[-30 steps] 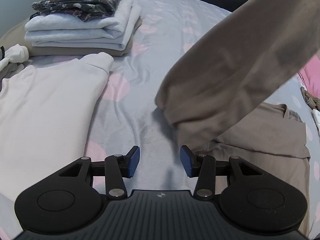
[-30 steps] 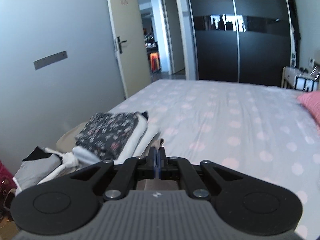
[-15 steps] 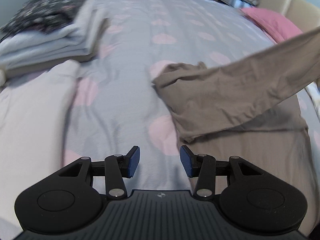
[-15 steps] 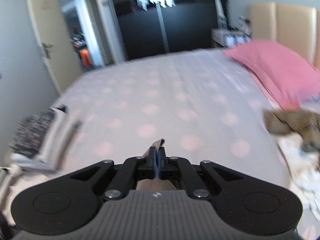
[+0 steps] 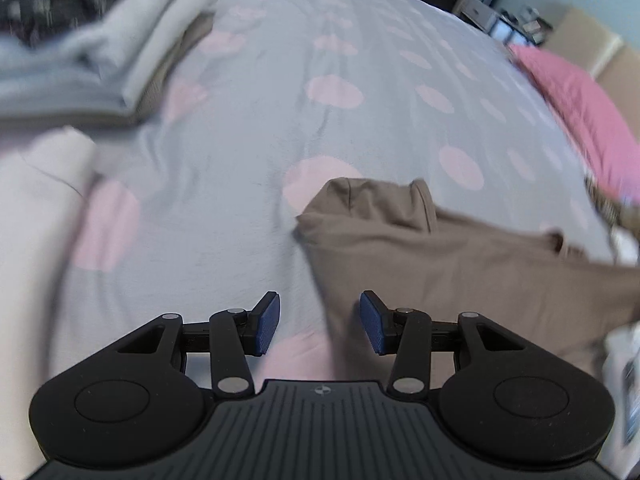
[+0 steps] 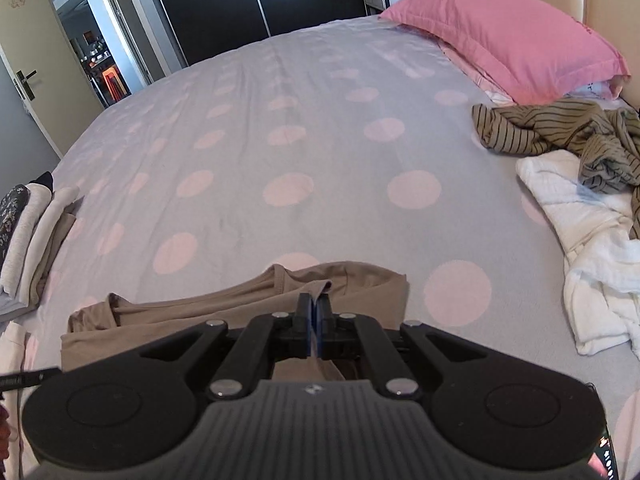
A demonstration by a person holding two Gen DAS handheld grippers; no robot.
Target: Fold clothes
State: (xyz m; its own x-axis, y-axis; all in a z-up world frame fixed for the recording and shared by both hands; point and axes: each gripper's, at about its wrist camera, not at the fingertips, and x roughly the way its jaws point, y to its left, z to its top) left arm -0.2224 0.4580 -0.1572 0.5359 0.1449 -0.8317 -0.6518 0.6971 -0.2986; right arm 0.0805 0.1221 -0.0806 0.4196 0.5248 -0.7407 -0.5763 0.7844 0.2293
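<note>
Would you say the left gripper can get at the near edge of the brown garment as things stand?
Probably yes. The left gripper is open and empty, its jaws having just closed a little, and the brown garment lies flat on the bedspread just ahead, its edge running between the fingers, with nothing over it.

Each black hand-held gripper (image 5: 319,322) has blue pads (image 5: 267,323), silver screws, ribbed housing.

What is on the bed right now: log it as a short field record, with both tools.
surface: bed sheet, grey with pink dots
garment in work: brown top, lying on the sheet
right tool: shut on brown top's edge
left tool: open, jaws just closing, pressing nothing
folded stack: far left
unfolded pile: striped garment, white cloth
pillow: pink
</note>
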